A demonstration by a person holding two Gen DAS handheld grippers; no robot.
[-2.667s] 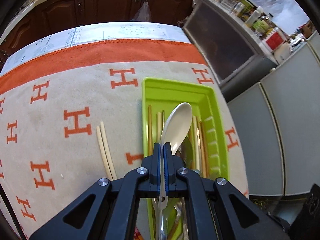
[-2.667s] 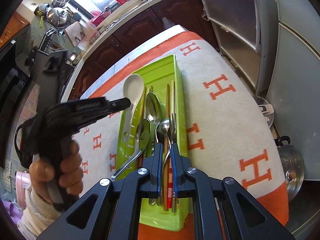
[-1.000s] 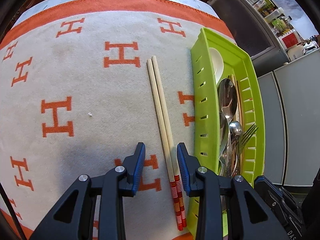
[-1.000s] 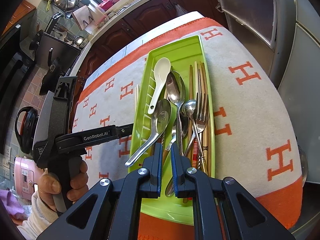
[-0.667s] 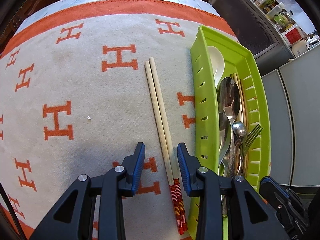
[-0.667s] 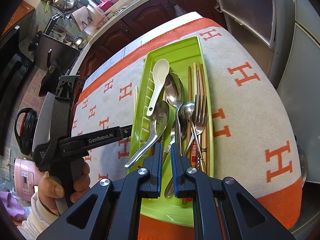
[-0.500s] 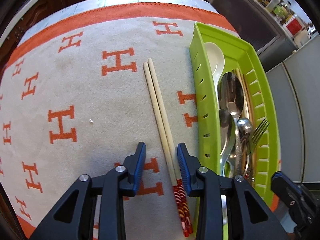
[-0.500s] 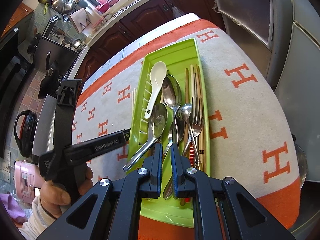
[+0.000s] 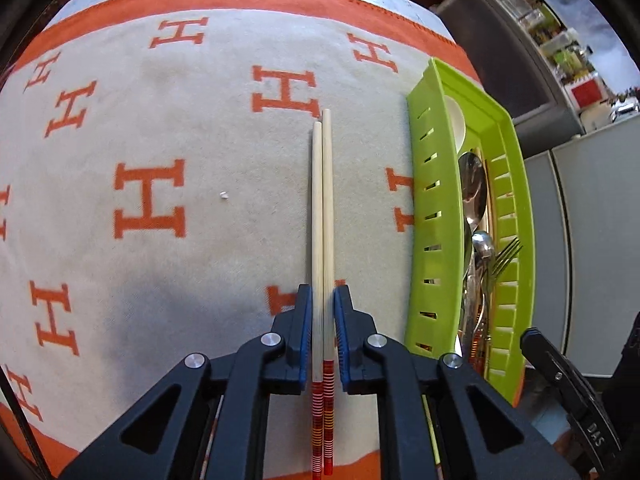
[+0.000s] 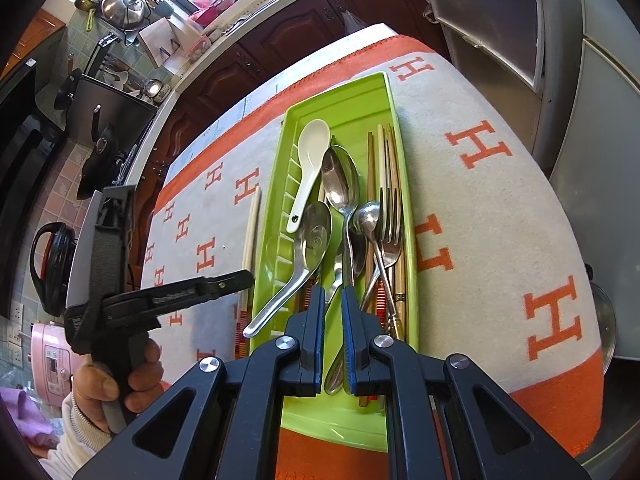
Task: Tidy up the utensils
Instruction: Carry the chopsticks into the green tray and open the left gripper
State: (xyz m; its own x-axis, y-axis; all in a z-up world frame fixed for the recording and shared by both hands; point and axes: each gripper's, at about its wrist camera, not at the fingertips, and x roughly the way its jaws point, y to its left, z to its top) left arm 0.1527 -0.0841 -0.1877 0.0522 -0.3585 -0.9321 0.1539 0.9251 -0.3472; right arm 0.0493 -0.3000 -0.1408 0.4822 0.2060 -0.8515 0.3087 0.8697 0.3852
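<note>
A pair of pale chopsticks [image 9: 322, 200] with red-striped ends lies on the beige and orange cloth, left of the green tray [image 9: 434, 200]. My left gripper [image 9: 322, 300] straddles the pair near its striped end; its jaws are closing and the blue pads touch both sticks. From the right wrist view, the left gripper [image 10: 244, 278] is low beside the tray [image 10: 340, 92], over the chopsticks [image 10: 252, 228]. The tray holds a white spoon [image 10: 312, 152], metal spoons [image 10: 340, 176], a fork [image 10: 390, 224] and more chopsticks. My right gripper [image 10: 331, 300] hovers above the tray's near end, shut, with nothing gripped.
The cloth [image 9: 160, 120] covers a small table with edges close on every side. A person's hand [image 10: 116, 380] holds the left gripper. Grey cabinets [image 10: 600, 120] stand to the right, and a counter with pots [image 10: 120, 4] is at the back left.
My left gripper has shifted right until the chopsticks lie between its fingers, and the jaws have narrowed from wide apart onto the pair. The right gripper has kept still.
</note>
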